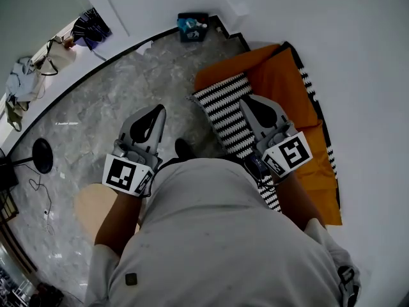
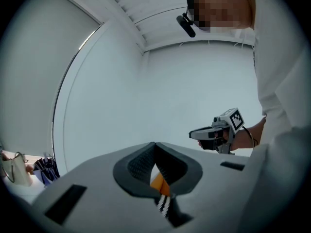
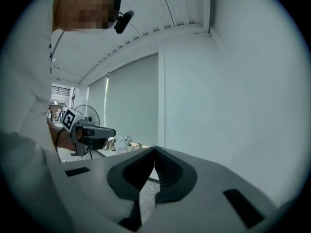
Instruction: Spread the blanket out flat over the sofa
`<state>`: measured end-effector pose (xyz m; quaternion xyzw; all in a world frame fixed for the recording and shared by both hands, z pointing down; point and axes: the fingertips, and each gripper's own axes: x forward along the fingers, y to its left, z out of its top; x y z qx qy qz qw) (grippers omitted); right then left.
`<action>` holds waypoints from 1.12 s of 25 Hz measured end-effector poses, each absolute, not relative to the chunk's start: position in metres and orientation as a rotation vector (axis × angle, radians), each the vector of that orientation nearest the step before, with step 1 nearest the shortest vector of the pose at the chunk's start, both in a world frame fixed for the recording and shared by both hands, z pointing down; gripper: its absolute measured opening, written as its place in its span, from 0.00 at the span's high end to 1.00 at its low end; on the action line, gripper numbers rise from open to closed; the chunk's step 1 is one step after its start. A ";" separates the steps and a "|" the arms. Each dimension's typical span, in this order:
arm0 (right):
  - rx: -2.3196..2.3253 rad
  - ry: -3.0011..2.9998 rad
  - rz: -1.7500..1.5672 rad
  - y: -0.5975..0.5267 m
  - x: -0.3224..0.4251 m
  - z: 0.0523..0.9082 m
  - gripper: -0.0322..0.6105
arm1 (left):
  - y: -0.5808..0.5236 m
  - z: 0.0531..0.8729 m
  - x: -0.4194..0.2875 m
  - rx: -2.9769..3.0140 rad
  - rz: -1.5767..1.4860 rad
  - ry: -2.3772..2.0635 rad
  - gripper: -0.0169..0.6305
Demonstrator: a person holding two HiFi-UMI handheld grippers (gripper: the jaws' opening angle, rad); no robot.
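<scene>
The blanket (image 1: 281, 82) is orange with black-and-white striped edging and lies over the sofa at the right of the head view. A striped flap (image 1: 223, 110) of it is folded across its left side. My right gripper (image 1: 245, 101) hovers over that flap's right edge, jaws shut (image 3: 155, 148). In its own view only floor shows through the gap, no cloth. My left gripper (image 1: 159, 109) is over the marble floor, left of the flap and apart from it, jaws shut (image 2: 154, 144). A bit of the distant blanket (image 2: 159, 182) shows through the gap below its tips.
A blue box (image 1: 192, 25) stands against the white wall straight ahead. A black fan base (image 1: 41, 153) with its cable, bags and clothes (image 1: 25, 82) line the left side. A round wooden top (image 1: 96, 203) sits near my left leg. Grey marble floor (image 1: 115, 88) lies ahead of the left gripper.
</scene>
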<state>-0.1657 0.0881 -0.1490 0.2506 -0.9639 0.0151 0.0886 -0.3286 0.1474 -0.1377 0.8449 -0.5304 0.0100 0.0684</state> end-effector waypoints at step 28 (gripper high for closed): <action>0.648 -2.954 0.009 0.222 0.157 -0.149 0.91 | 0.255 -0.154 -0.002 2.541 0.021 -1.680 0.96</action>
